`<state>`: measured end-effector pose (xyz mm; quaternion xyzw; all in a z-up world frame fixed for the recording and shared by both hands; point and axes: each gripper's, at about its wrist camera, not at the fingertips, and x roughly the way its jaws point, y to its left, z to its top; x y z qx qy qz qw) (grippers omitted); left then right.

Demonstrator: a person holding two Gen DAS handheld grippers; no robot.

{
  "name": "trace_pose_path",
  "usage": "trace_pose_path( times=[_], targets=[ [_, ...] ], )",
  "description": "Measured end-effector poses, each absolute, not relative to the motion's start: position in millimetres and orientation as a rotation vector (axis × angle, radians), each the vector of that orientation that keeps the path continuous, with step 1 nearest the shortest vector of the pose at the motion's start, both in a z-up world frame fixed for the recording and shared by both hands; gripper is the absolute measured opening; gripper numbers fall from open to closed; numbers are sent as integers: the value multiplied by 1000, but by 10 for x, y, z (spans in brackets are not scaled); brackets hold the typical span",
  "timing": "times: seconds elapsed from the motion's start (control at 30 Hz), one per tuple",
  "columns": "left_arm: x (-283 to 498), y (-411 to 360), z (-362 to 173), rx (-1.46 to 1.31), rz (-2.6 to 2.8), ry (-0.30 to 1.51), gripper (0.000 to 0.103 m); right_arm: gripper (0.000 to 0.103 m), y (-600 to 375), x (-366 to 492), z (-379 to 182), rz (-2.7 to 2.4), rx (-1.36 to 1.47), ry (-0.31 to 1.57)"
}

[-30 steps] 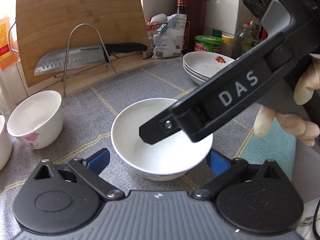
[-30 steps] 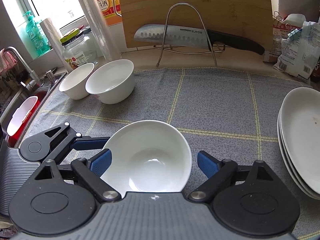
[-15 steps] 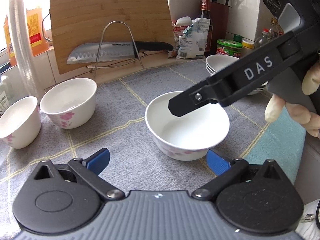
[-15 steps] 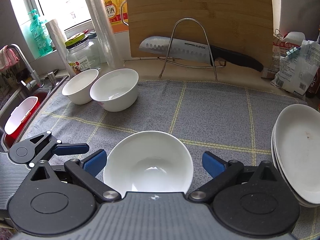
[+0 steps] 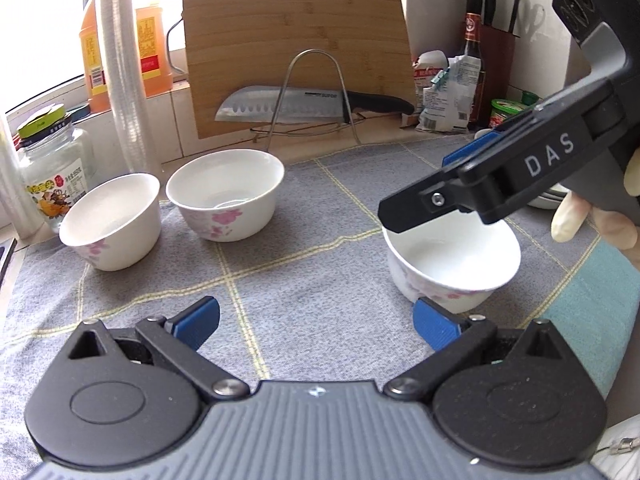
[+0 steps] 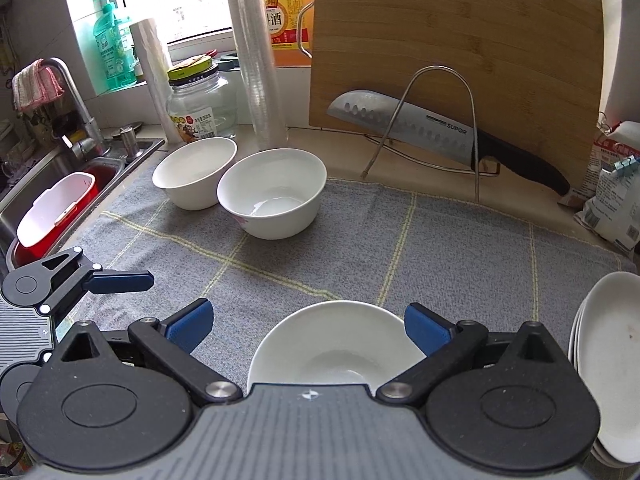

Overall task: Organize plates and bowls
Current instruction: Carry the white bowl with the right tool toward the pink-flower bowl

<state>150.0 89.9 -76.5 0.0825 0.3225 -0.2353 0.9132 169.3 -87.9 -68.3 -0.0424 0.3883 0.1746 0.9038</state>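
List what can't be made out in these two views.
- Plates: right wrist view, cut off by the right edge; count unclear.
- Near bowl: right wrist view, front hidden by the right gripper body.
- Plates, left wrist view: almost wholly behind the right gripper.

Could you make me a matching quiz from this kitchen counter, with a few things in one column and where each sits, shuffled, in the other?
Things:
1. Knife
2. Stack of plates
3. Glass jar
4. Red and white tub

Places:
A. In the sink at the left
B. On the wire rack in front of the cutting board
C. At the right edge of the grey cloth
D. Against the wall, behind the two bowls

Pairs: 1-B, 2-C, 3-D, 4-A
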Motion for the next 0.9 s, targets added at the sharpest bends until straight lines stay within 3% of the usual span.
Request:
trace_pose_path(
  times=[0.9],
  targets=[
    [2318,1061,-987,70,-302,656,102,103,-384,2557,-638,460,-281,817]
  ],
)
